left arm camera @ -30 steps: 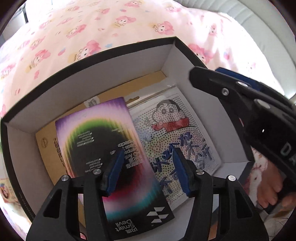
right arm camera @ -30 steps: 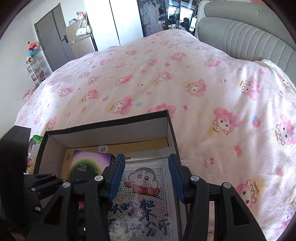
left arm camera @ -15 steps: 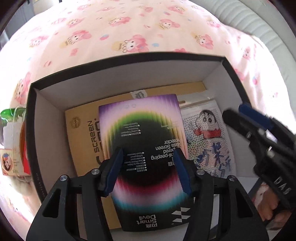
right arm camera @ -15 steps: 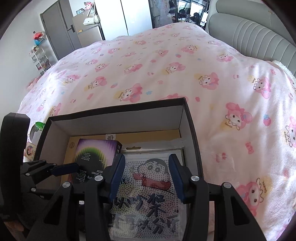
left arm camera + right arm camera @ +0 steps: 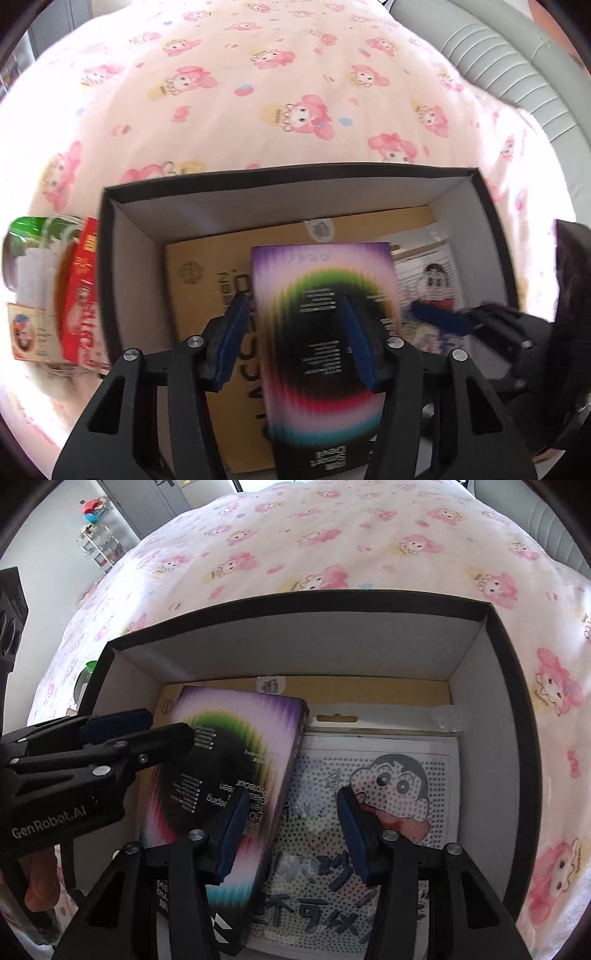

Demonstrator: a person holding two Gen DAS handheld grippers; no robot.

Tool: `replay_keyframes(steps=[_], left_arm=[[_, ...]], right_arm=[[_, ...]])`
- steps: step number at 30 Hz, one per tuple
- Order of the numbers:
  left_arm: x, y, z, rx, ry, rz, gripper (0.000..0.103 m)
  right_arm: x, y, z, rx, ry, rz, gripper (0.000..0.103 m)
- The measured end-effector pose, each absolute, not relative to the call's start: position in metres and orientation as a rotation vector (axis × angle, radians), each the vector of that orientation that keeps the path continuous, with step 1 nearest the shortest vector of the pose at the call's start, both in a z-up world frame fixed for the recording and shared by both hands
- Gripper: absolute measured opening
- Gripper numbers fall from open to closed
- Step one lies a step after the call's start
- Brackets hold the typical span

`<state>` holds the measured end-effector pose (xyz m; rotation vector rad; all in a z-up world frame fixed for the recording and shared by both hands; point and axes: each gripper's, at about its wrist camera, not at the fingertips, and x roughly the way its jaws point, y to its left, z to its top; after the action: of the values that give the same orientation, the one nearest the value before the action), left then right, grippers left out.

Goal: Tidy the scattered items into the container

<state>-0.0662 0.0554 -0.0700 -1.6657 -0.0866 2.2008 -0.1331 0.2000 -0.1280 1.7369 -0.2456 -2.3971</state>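
Observation:
A black-rimmed box (image 5: 288, 173) (image 5: 295, 598) with white walls sits on the bed. In it lie a flat yellow-brown screen-protector pack (image 5: 199, 280), a rainbow-printed carton (image 5: 321, 266) (image 5: 221, 746) on top of it, and a cartoon bead-sheet packet (image 5: 428, 280) (image 5: 399, 775) on the right. My left gripper (image 5: 295, 339) hovers over the carton's left edge; its jaws are closing with nothing gripped between them. My right gripper (image 5: 293, 834) hangs open above the seam between carton and packet, holding nothing. Left of the box lie a red packet (image 5: 83, 295), a green-lidded jar (image 5: 26, 229) and a small card (image 5: 26, 328).
A pink cartoon-print bed cover (image 5: 295, 92) surrounds the box. A grey padded headboard (image 5: 498, 55) runs along the far right. A hand (image 5: 40, 882) holds the left gripper's handle at the lower left of the right wrist view.
My left gripper slid left across the box, rolled, and narrowed slightly; the items left of the box came into view. My right gripper sank toward the box, which now looms larger.

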Motion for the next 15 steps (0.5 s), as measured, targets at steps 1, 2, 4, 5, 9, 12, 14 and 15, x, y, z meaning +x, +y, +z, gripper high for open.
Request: replay_keyframes(steps=[1,2,4,5,9,12,14,15], left_arm=[[-0.069,0.056,-0.072,-1.663,-0.127,2.171,0.052],[-0.072,0.056,-0.073,-1.654,-0.153,2.155,0.052],[-0.074,0.055,-0.07,-1.639,-0.149,2.169,0.052],[-0.075,0.054,-0.07,-1.635,-0.136,2.185,0.052],[-0.072,0.05,-0.068,-1.632,-0.12,2.191,0.052],[-0.072,0.053,-0.074,-1.64,-0.099,2.19,0.052],[-0.072,0.053,-0.079,-1.646,-0.165,2.119,0.052],[-0.073,0.052,-0.082,-1.65,-0.237,2.055,0.052]], right_arm=[[-0.135,0.194,-0.129,1.734,-0.249,-2.349,0.043],[-0.139,0.189,-0.131,1.73,-0.265,-2.291,0.042],[-0.142,0.177,-0.133,1.728,-0.268,-2.244,0.043],[-0.142,0.172,-0.132,1.713,-0.256,-2.222,0.043],[-0.136,0.17,-0.127,1.647,-0.317,-2.161,0.043],[-0.134,0.185,-0.127,1.674,-0.315,-2.265,0.043],[-0.132,0.198,-0.128,1.689,-0.341,-2.31,0.043],[-0.131,0.203,-0.128,1.696,-0.351,-2.33,0.043]])
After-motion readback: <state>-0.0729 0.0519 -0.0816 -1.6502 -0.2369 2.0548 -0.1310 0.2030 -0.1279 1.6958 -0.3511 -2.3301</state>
